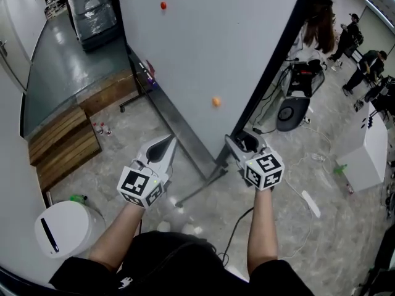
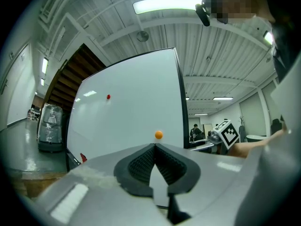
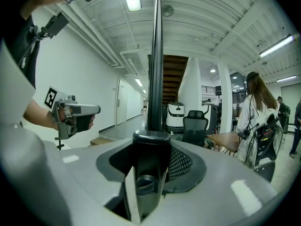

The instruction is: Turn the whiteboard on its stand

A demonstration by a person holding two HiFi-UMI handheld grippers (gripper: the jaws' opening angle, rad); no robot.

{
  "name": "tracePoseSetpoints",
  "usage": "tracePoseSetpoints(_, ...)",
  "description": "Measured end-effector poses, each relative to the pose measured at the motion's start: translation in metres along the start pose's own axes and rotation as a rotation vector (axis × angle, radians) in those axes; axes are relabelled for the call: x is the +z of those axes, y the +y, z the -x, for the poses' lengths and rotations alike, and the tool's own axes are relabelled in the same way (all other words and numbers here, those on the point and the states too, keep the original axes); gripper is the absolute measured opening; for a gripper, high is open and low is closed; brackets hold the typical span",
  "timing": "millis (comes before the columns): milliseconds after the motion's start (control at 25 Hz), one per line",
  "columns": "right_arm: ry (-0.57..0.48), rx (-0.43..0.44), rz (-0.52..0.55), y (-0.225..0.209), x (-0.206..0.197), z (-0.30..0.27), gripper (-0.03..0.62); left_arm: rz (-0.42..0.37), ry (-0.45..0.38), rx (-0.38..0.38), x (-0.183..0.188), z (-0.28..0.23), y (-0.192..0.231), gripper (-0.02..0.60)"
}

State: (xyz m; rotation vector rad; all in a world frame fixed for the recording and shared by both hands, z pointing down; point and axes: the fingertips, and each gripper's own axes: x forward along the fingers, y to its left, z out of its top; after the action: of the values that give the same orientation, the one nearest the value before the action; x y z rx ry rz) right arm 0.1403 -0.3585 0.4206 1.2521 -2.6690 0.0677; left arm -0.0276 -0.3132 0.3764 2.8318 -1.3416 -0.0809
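The whiteboard [image 1: 210,42] stands upright on its wheeled stand [image 1: 197,187], with a red magnet [image 1: 163,5] and an orange magnet [image 1: 216,102] on its face. My right gripper [image 1: 244,142] is shut on the lower corner of the board's black frame edge [image 1: 271,66]. In the right gripper view that frame edge [image 3: 155,55] rises straight up from between the jaws of my right gripper [image 3: 151,140]. My left gripper [image 1: 165,142] is shut and empty, pointing at the board's face just left of the edge. In the left gripper view the whiteboard [image 2: 131,112] fills the space beyond my left gripper [image 2: 154,147].
Wooden steps [image 1: 62,143] and a white round robot [image 1: 62,227] are on the left. Behind the board's right edge are a black device [image 1: 290,113], a person with long hair [image 1: 318,23], a white cabinet [image 1: 370,153] and loose cables [image 1: 302,184] on the floor.
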Motion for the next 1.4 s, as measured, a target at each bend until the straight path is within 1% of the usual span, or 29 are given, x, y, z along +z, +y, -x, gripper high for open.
tracePoseSetpoints(160,-0.007,0.011,-0.006,0.0,0.001,0.003,0.187,0.002,0.0,0.001,0.001,0.002,0.008,0.002)
tracePoseSetpoints(320,-0.015,0.005,-0.006,0.003,0.002,0.001,0.187,0.005,0.004,-0.016,-0.001,0.003,0.014,0.002)
tracePoseSetpoints(520,-0.029,-0.002,0.007,0.007,-0.003,0.001,0.192,0.013,0.011,-0.058,-0.009,0.004,0.0,0.002)
tracePoseSetpoints(600,-0.024,-0.033,0.027,0.007,-0.004,-0.001,0.199,0.015,0.009,-0.082,-0.01,0.002,-0.007,0.002)
tracePoseSetpoints(640,-0.023,-0.052,0.033,0.008,-0.004,0.0,0.217,0.017,0.007,-0.096,-0.01,0.001,-0.01,0.002)
tracePoseSetpoints(720,-0.03,-0.092,0.022,0.009,-0.004,0.003,0.25,0.021,0.004,-0.124,-0.009,0.0,-0.015,0.002)
tracePoseSetpoints(760,-0.036,-0.113,0.012,0.009,-0.004,0.007,0.253,0.021,0.003,-0.137,-0.009,0.0,-0.018,0.002)
tracePoseSetpoints(880,-0.067,-0.173,-0.008,0.009,0.0,0.021,0.253,0.021,-0.002,-0.167,-0.006,0.002,-0.024,0.002)
tracePoseSetpoints(1000,-0.091,-0.209,-0.02,0.014,0.006,0.039,0.253,0.019,-0.007,-0.192,-0.003,0.006,-0.029,0.002)
tracePoseSetpoints(1120,-0.12,-0.233,-0.029,0.027,0.016,0.056,0.253,0.021,-0.012,-0.219,0.0,0.01,-0.034,0.002)
tracePoseSetpoints(1280,-0.191,-0.244,-0.087,0.053,0.027,0.073,0.252,0.031,-0.017,-0.26,-0.001,0.014,-0.043,0.002)
tracePoseSetpoints(1320,-0.196,-0.25,-0.094,0.06,0.027,0.075,0.244,0.034,-0.018,-0.272,-0.002,0.014,-0.045,0.002)
tracePoseSetpoints(1400,-0.201,-0.257,-0.112,0.074,0.022,0.077,0.203,0.04,-0.02,-0.299,-0.005,0.014,-0.048,0.002)
